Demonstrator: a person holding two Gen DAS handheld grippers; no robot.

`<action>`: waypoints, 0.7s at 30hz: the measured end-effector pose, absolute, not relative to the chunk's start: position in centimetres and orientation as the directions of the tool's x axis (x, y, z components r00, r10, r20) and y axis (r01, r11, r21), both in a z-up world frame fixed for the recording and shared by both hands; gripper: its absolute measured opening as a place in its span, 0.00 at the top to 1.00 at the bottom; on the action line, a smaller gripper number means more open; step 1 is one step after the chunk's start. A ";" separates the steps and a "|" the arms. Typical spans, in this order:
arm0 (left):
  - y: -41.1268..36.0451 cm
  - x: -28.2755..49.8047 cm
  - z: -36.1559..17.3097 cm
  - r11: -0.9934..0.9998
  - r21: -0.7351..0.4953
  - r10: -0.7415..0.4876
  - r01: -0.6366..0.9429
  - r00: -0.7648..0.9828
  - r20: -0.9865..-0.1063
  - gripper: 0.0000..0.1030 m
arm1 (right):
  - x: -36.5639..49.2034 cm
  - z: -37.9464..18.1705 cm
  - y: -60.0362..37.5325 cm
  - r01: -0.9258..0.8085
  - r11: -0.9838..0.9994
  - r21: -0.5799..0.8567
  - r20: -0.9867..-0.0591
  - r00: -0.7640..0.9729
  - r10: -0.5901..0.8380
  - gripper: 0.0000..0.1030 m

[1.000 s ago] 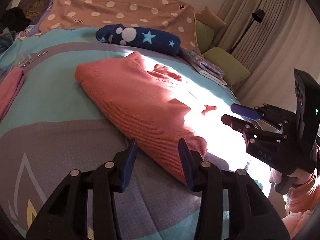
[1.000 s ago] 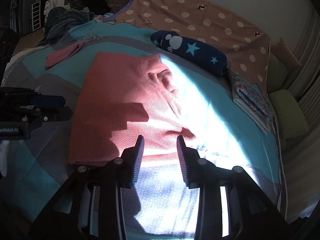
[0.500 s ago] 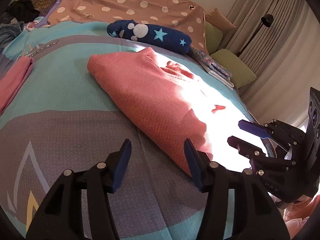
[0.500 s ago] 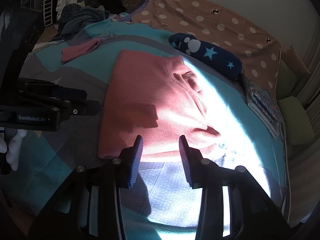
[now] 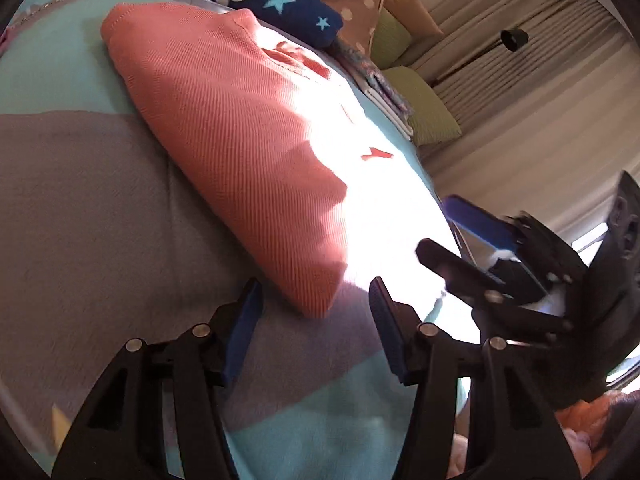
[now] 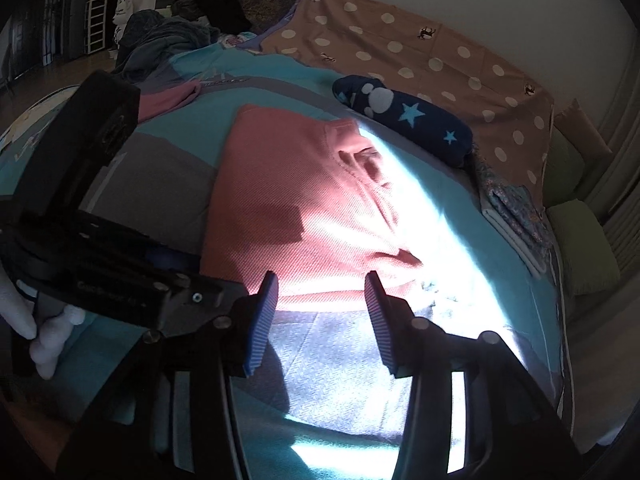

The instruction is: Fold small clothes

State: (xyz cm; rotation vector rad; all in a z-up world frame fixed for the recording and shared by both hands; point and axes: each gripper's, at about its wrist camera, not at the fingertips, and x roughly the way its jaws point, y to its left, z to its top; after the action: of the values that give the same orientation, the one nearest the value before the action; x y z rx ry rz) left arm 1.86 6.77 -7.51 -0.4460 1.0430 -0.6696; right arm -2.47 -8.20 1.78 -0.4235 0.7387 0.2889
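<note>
A folded coral-pink knit garment [image 5: 240,132] lies flat on the bed, half in bright sunlight; it also shows in the right wrist view [image 6: 304,208]. My left gripper [image 5: 316,296] is open and empty, its fingers straddling the garment's near corner just above the blanket. My right gripper [image 6: 320,284] is open and empty at the garment's near hem. Each gripper shows in the other's view: the right one [image 5: 452,228] at the right, the left one [image 6: 180,276] at the left.
The bed has a teal and grey blanket [image 5: 80,220]. A navy star-print roll [image 6: 404,120] and a brown polka-dot pillow [image 6: 420,52] lie behind the garment. A second pink cloth [image 6: 164,100] lies far left. Folded fabrics [image 6: 516,216], green cushions and curtains are at the right.
Both grippers have moved forward and down towards the garment's near edge. The left gripper now brackets its corner. Both stay open and the garment has not moved.
</note>
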 end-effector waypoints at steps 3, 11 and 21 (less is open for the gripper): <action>6.7 3.7 -7.9 0.675 -0.696 -0.730 0.243 0.351 -0.586 0.51 | -2.7 2.4 -8.5 -0.380 0.881 -0.281 -0.683 0.724 0.094 0.55; 8.8 2.5 -5.8 0.732 -0.621 -0.677 0.281 0.408 -0.613 0.92 | -2.9 3.4 -8.8 -0.362 0.893 -0.267 -0.669 0.737 0.099 0.51; 20.2 -2.0 -2.9 0.833 -0.526 -0.530 0.171 0.517 -0.672 0.91 | -2.5 2.1 -6.7 -0.437 0.872 -0.222 -0.710 0.685 0.163 0.48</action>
State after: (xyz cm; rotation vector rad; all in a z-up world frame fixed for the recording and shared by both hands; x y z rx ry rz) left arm -1.99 20.20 -2.89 -0.4248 0.9395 -0.4357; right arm -2.49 -6.73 2.07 -0.3943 0.7457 0.3458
